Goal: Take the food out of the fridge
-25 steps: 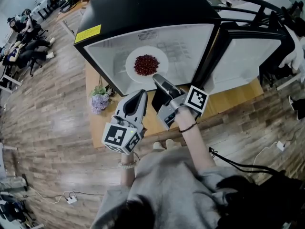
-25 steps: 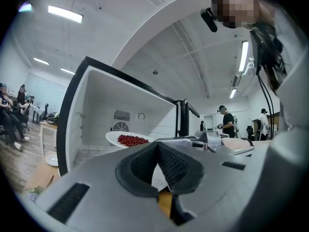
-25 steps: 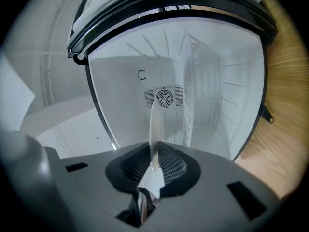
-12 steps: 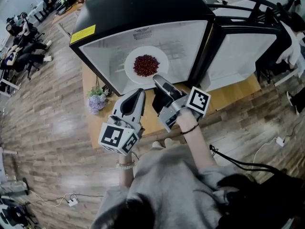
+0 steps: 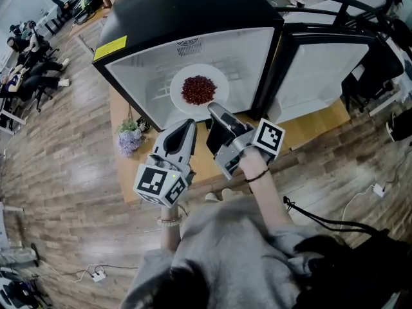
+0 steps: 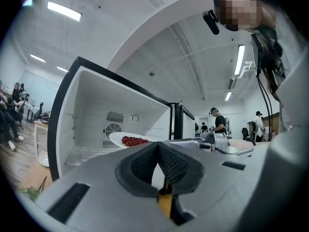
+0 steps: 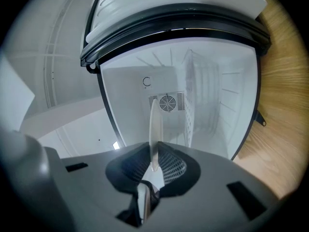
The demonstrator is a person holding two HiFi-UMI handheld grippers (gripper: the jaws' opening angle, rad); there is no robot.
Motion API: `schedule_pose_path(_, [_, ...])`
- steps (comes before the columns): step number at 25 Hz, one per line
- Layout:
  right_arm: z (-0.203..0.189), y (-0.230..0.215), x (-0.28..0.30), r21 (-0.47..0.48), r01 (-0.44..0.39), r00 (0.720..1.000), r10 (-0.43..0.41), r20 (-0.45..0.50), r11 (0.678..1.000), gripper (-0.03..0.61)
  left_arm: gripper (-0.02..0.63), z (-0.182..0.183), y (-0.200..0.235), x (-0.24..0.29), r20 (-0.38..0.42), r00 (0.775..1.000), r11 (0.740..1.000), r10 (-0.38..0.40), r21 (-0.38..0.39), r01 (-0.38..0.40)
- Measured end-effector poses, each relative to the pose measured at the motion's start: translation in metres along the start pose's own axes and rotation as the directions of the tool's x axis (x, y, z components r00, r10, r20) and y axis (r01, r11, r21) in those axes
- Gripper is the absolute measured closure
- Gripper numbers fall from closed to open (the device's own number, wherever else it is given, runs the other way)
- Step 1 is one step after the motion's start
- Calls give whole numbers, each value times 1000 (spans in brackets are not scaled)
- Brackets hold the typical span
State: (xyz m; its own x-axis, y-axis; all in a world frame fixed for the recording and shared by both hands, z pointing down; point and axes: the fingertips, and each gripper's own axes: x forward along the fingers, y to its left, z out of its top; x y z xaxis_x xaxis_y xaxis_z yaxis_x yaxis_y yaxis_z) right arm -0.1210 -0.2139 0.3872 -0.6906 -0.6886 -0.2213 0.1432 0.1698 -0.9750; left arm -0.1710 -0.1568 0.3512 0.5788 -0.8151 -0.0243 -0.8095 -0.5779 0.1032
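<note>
We see our right claw (image 7: 153, 167) clamped on the plate (image 7: 154, 124) rim, edge-on, facing the open fridge (image 7: 217, 105) with its fan vent (image 7: 167, 102).

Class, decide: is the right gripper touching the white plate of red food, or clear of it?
Touching. The right gripper view shows the plate edge-on, its rim pinched between the two pads of the right gripper.

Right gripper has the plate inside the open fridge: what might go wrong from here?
1. The right gripper pinches the white plate only at its near rim, so the plate may sag and spill the loose red food.
2. The left gripper is shut and empty, so nothing supports the plate's far side.
3. Pulled out askew, the plate could knock the fridge frame.
</note>
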Motion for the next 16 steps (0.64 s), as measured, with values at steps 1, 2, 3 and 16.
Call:
schedule_pose_path(1, [0, 0, 0, 1, 1, 1000, -1, 2, 1000, 529, 606, 0, 0, 0, 0, 1000, 1000, -2, 0, 2])
schedule_pose_path(2, [1, 0, -1, 2, 0, 1000, 0, 5, 1000, 529, 606, 0, 0, 1, 0, 1000, 1000, -4, 0, 4])
schedule_pose_path(3, [2, 0, -2, 2, 0, 1000, 0, 7, 1000, 529, 606, 0, -1, 2, 1, 1000, 1000, -6, 0, 6])
schedule_pose_path(16, [3, 0, -4, 9, -7, 1000, 7, 17, 1000, 529, 606, -7, 2, 3, -7, 1000, 1000, -8, -5, 8])
